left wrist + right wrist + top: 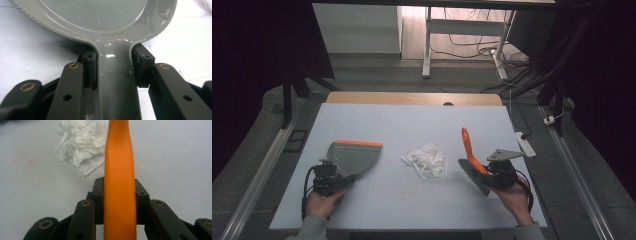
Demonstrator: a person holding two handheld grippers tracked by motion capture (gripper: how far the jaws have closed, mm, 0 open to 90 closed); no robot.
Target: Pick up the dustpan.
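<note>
Grey dustpan (pixel 354 156) (orange-edged) left, orange-handled brush (pixel 472 157) right, crumpled white paper scraps (pixel 426 160) between them.

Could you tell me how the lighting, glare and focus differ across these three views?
High view: dim and soft, dark at both sides, the white table the brightest area, the paper scraps lacking detail. Left gripper view: pale glare streaks on the glossy grey dustpan, whose handle is clamped in the left tool. Right gripper view: the orange brush handle looks slightly soft up close; the scraps behind are crisper.
</note>
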